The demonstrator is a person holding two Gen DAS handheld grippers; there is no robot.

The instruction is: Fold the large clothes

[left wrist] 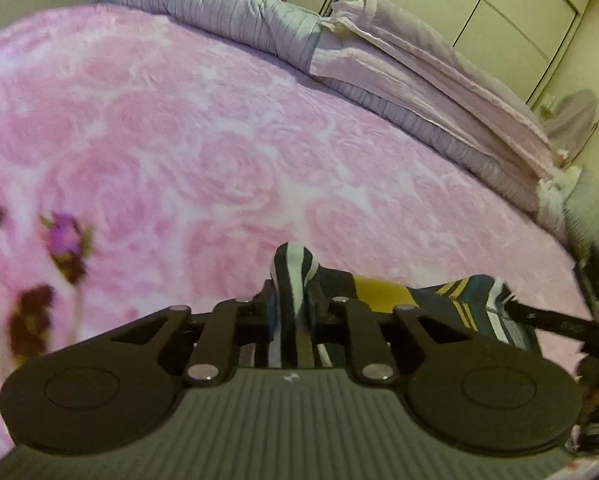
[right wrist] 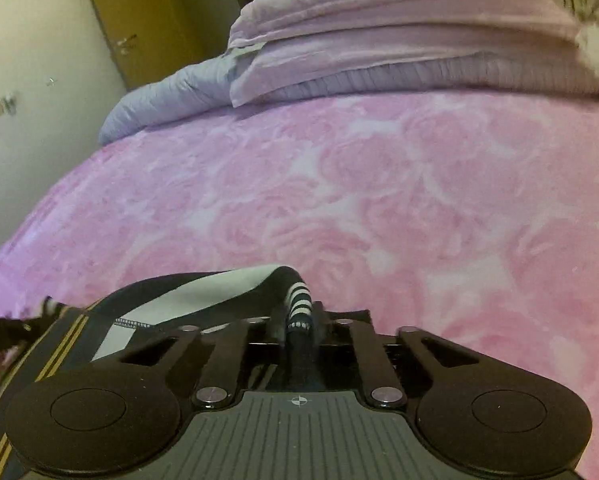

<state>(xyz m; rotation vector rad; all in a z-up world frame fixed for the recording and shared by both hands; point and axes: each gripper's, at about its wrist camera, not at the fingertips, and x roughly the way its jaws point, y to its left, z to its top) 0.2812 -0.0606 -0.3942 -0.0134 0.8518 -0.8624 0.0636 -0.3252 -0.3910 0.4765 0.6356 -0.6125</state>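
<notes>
Both wrist views low, close over pink blanket (left wrist: 203, 152), angled down, sharing folded bedding (right wrist: 399, 40)

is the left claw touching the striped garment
Touching: the left wrist view shows the left claw pinched on a bunched fold of the striped garment.

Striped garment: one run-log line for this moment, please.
stage: grasp | left hand-held gripper: shut on striped garment | right hand-held gripper: shut on striped garment | surface: pink blanket | fold: not yet done

A home bedroom

A pink rose-patterned blanket (left wrist: 203, 128) is covering the bed, folded lilac bedding (right wrist: 399, 40) is lying at its far side, and wardrobe doors (left wrist: 479, 4) are standing behind.
</notes>
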